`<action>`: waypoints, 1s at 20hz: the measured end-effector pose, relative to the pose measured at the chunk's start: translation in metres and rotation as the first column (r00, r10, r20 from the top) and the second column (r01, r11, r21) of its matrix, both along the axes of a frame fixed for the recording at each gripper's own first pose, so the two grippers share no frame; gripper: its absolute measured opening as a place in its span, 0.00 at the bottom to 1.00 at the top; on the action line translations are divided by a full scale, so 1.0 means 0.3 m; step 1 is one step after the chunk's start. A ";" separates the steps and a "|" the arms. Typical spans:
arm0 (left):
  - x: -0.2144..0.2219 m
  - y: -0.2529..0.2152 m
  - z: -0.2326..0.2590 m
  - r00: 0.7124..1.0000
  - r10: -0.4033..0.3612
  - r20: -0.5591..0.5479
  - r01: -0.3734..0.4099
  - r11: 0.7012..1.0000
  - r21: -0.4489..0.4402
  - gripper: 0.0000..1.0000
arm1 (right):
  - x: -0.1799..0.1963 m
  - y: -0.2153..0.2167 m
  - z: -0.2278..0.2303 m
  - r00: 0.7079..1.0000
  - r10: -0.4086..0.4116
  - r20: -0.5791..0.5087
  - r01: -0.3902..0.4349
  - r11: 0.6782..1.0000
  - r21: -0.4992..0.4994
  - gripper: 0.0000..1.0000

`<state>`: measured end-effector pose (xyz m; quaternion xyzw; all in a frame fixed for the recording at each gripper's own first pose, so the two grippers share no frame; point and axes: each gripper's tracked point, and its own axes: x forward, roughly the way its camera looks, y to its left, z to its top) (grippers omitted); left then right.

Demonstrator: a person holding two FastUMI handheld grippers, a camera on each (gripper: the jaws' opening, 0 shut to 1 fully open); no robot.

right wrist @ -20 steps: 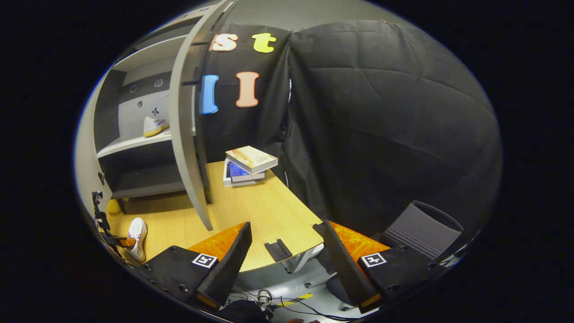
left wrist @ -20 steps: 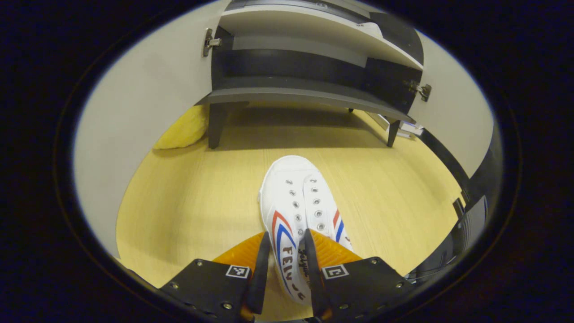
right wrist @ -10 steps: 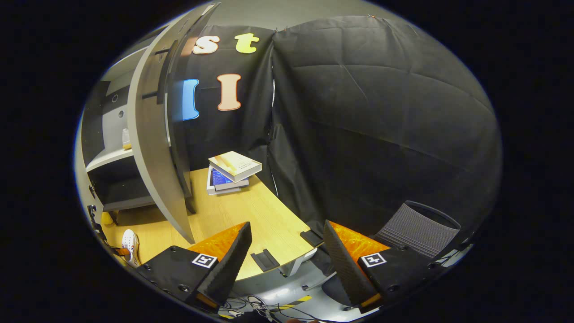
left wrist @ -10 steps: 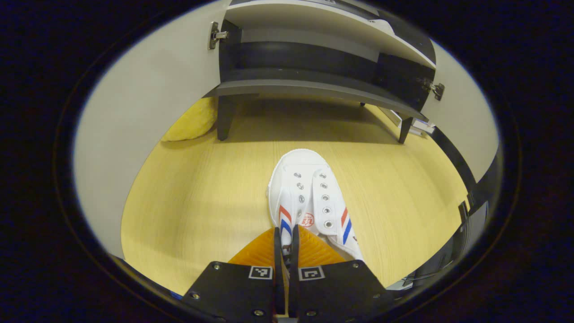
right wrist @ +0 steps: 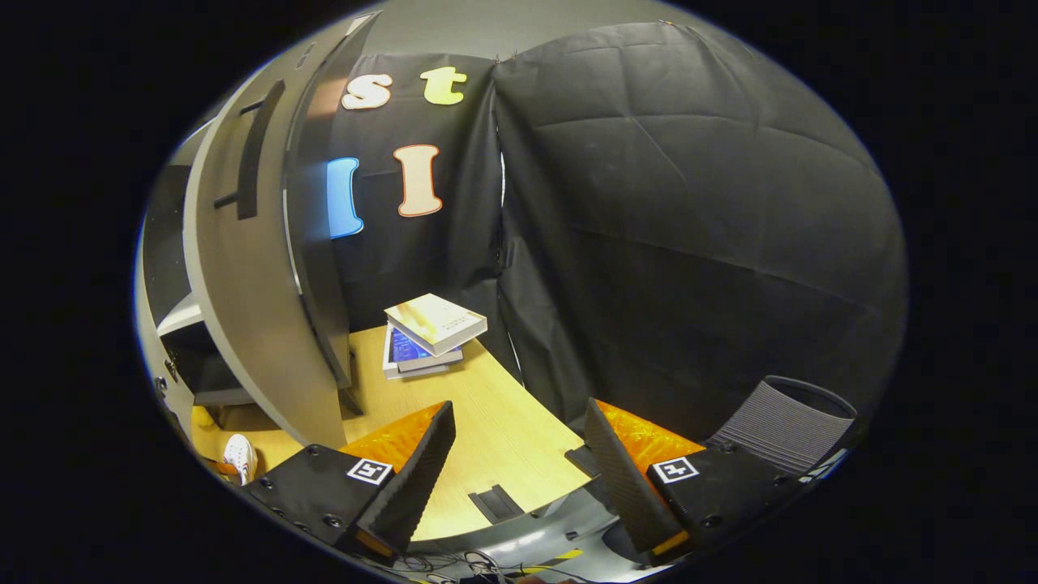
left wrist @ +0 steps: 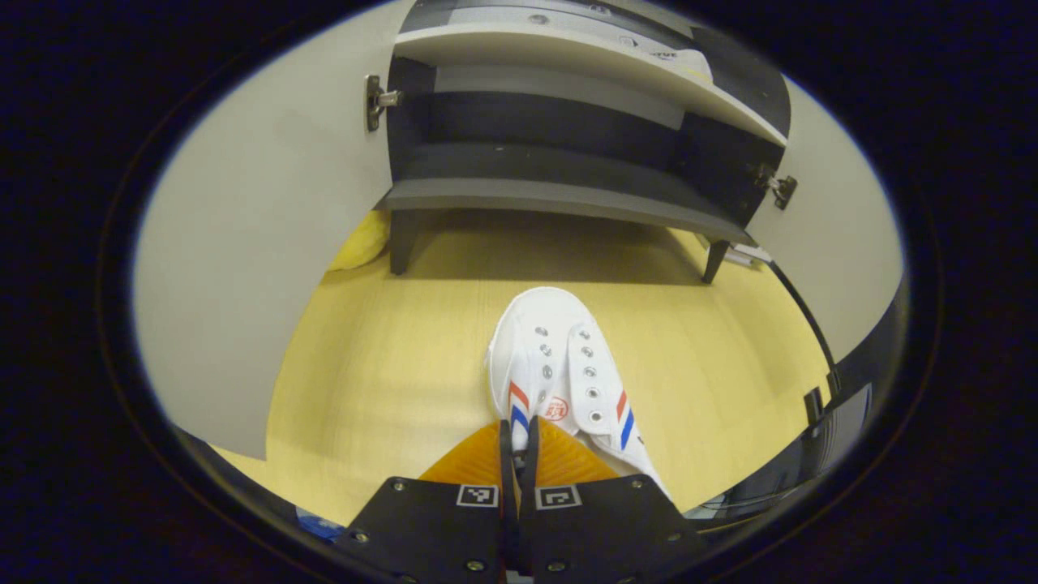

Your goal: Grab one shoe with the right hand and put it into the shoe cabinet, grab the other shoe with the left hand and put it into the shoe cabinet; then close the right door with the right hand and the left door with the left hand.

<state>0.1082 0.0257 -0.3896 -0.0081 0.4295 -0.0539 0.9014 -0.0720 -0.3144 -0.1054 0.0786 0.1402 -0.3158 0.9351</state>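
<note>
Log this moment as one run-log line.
left gripper: shut on white shoe, heel side | right gripper: open, holding nothing | cabinet: both doors open | shoe on table, not yet shelved

stacked books (right wrist: 434, 332) on wooden table (right wrist: 503, 438), ribbed bin (right wrist: 782, 426)

The left claw (left wrist: 516, 454) hides the shoe's (left wrist: 559, 373) heel.

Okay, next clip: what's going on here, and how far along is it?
A person is putting a pair of shoes into a shoe cabinet. The left hand-held gripper is shut on the heel end of a white shoe on the table, toe toward the cabinet. The right hand-held gripper is open and empty beside the open right door. Both doors are open.
</note>
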 end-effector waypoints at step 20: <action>0.028 0.047 0.181 0.883 0.032 0.469 0.026 0.993 -0.117 0.01 | 0.309 -0.189 0.020 0.993 0.001 0.115 -0.001 1.000 -0.002 0.97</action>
